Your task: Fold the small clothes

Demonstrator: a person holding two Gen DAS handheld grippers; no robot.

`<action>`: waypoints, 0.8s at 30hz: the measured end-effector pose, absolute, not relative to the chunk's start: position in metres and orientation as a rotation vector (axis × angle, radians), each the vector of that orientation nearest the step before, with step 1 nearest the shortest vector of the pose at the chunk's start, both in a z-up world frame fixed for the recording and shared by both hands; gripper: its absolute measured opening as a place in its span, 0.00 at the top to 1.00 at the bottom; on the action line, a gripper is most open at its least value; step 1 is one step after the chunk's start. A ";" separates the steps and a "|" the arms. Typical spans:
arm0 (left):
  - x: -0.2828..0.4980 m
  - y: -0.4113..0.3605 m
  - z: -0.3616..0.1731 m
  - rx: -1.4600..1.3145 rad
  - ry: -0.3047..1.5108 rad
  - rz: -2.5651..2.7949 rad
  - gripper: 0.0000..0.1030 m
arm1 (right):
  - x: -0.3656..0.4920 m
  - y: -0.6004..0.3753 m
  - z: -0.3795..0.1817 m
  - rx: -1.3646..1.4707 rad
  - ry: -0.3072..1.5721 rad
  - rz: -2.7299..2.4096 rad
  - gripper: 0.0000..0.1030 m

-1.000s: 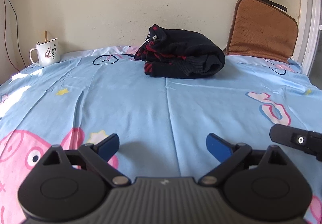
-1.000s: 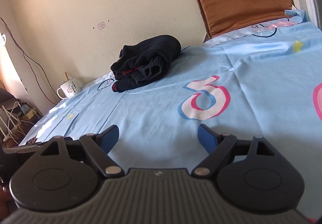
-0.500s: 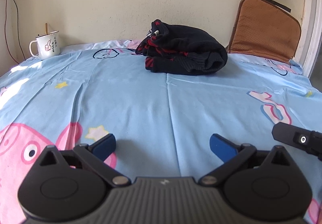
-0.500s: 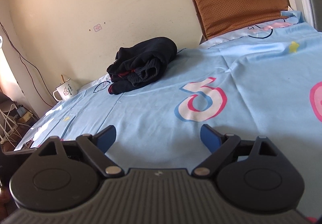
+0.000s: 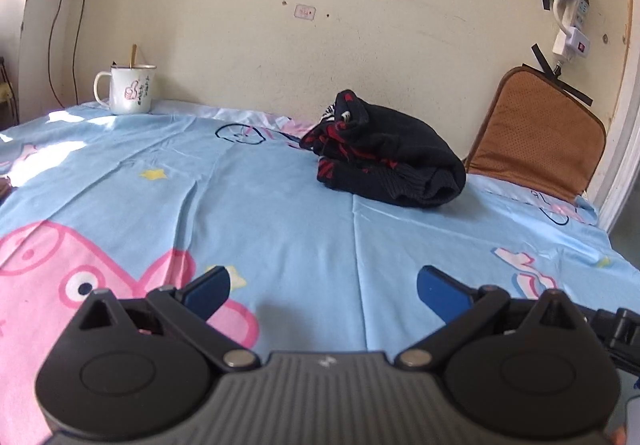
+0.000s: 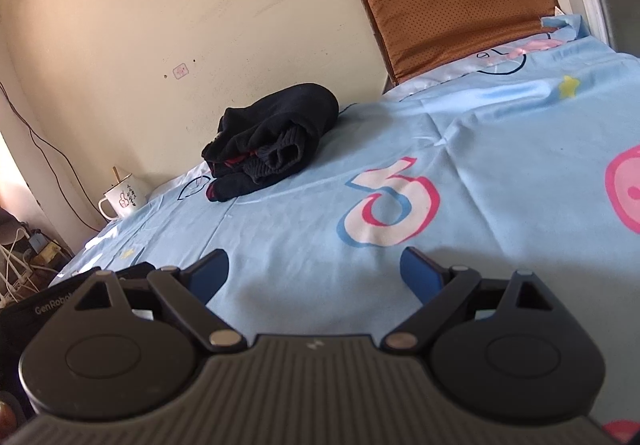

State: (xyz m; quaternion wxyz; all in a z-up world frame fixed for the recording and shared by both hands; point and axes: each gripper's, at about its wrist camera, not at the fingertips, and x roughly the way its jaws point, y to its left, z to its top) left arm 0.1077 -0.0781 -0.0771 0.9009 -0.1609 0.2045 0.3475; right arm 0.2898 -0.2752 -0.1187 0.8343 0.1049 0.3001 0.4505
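A dark knit garment with red stripes [image 5: 392, 161] lies folded in a bundle at the far side of the bed, close to the wall; in the right wrist view the same bundle [image 6: 276, 137] sits left of centre. My left gripper [image 5: 324, 285] hovers over the blue sheet well short of the bundle, open, with only sheet between its blue pads. My right gripper [image 6: 316, 269] is also open and holds nothing, near the printed number on the sheet. Part of the right gripper's body [image 5: 616, 329] shows at the left view's right edge.
A white enamel mug [image 5: 128, 89] with a stick in it stands at the bed's far left corner. A brown cushion [image 5: 536, 137] leans against the wall at the far right. A power strip and lamp [image 5: 572, 5] are taped to the wall. Cables lie beside the bed's left edge [image 6: 20, 273].
The left gripper's view has rolled and tilted up, showing more wall; its jaws spread a little wider. The right gripper's jaws opened slightly. The garment has not moved.
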 end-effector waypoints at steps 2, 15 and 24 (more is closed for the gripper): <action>0.110 -0.085 -0.075 -0.282 0.422 0.739 0.00 | 0.288 -0.273 -0.118 0.203 0.630 0.946 0.08; 0.116 -0.099 -0.071 -0.141 0.448 0.786 0.00 | 0.288 -0.276 -0.118 0.208 0.617 0.894 0.08; 0.130 -0.104 -0.065 0.016 0.456 0.876 0.00 | 0.288 -0.276 -0.118 0.202 0.621 0.907 0.08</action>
